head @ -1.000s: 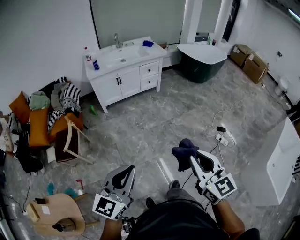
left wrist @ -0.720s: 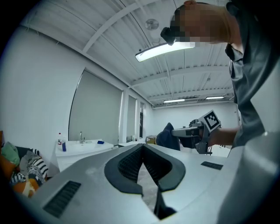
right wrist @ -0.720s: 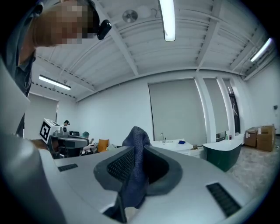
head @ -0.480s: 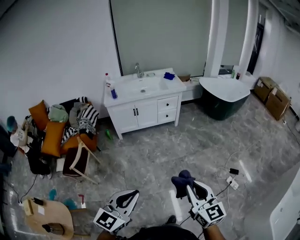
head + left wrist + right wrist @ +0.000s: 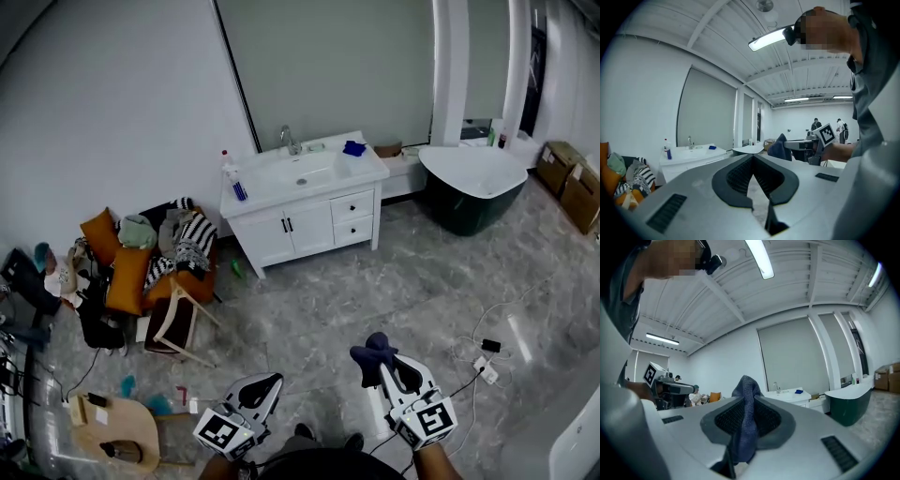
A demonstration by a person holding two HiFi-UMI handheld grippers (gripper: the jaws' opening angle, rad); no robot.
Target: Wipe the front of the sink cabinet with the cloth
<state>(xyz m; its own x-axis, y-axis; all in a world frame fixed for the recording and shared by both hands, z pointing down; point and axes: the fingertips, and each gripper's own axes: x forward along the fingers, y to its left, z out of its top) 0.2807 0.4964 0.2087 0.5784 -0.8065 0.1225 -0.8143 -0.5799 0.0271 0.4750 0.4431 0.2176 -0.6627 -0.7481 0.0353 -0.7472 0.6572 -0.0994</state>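
The white sink cabinet [image 5: 309,221] stands against the far wall, its doors and drawers facing me across several steps of floor. It also shows small in the left gripper view [image 5: 691,161] and the right gripper view [image 5: 787,397]. My right gripper [image 5: 380,361] is held low in front of me, shut on a dark blue cloth [image 5: 373,352] that sticks up between the jaws [image 5: 746,423]. My left gripper [image 5: 265,382] hangs beside it, jaws meeting at the tip with nothing in them.
A dark green bathtub [image 5: 473,187] sits right of the cabinet. Cushions and clothes [image 5: 141,253] and a tipped wooden chair [image 5: 178,314] lie to its left. A power strip with cables [image 5: 487,361] lies on the floor at right. A round wooden table [image 5: 112,436] is near left.
The head view has tilted up and shifted, so the cabinet now sits nearer mid-frame and both grippers lower. The right gripper still holds the cloth; the left stays shut.
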